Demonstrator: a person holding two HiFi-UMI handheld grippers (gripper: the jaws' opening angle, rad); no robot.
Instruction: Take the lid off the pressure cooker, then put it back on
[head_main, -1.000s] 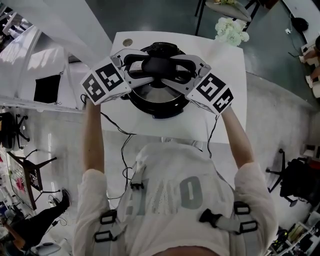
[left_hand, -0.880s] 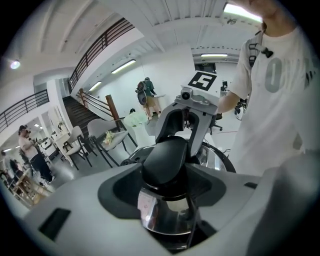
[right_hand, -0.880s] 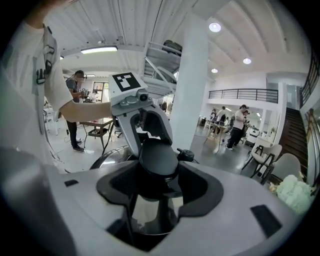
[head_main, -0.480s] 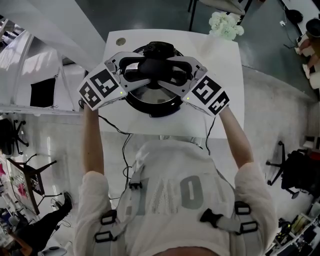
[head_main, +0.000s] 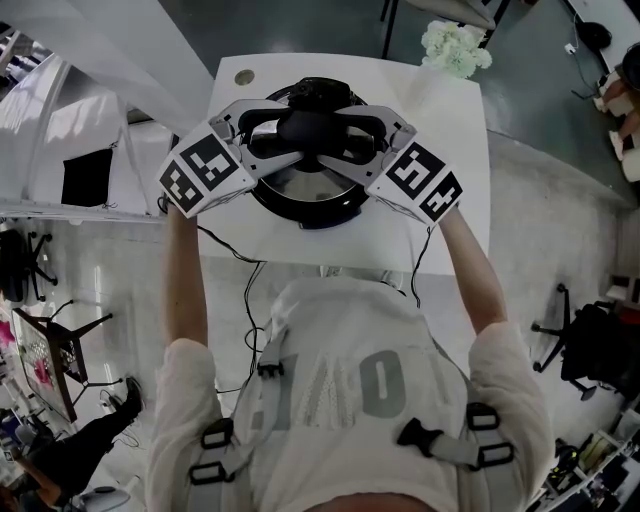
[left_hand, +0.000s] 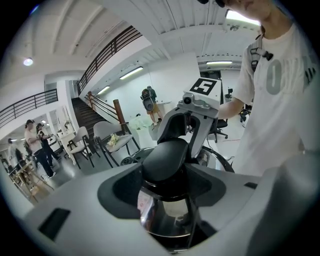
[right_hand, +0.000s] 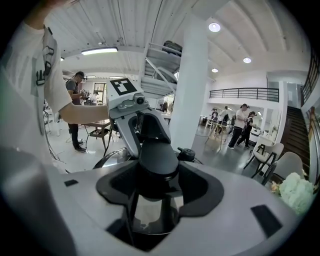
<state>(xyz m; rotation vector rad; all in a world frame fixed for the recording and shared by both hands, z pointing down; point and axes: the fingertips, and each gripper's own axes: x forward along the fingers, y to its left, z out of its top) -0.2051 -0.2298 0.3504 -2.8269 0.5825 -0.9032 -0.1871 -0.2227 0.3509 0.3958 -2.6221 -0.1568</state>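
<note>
A black pressure cooker (head_main: 305, 205) stands on a white table (head_main: 450, 120), with its steel lid (head_main: 300, 183) on top. The lid's black handle (head_main: 310, 130) runs across the middle. My left gripper (head_main: 268, 133) is shut on the handle's left end and my right gripper (head_main: 357, 137) on its right end, facing each other. In the left gripper view the handle (left_hand: 165, 159) fills the gap between the jaws of the left gripper (left_hand: 165, 175), shiny lid (left_hand: 165, 217) below. The right gripper view shows the same: the right gripper (right_hand: 159, 185) clasps the handle (right_hand: 157, 156).
A bunch of white flowers (head_main: 455, 50) lies at the table's far right corner. A round cable hole (head_main: 244, 77) sits at the far left corner. Cables (head_main: 250, 290) hang off the near edge. A white column (right_hand: 192, 85) and several people stand behind.
Both grippers stay on the handle as before. Only the head view has shifted a little.
</note>
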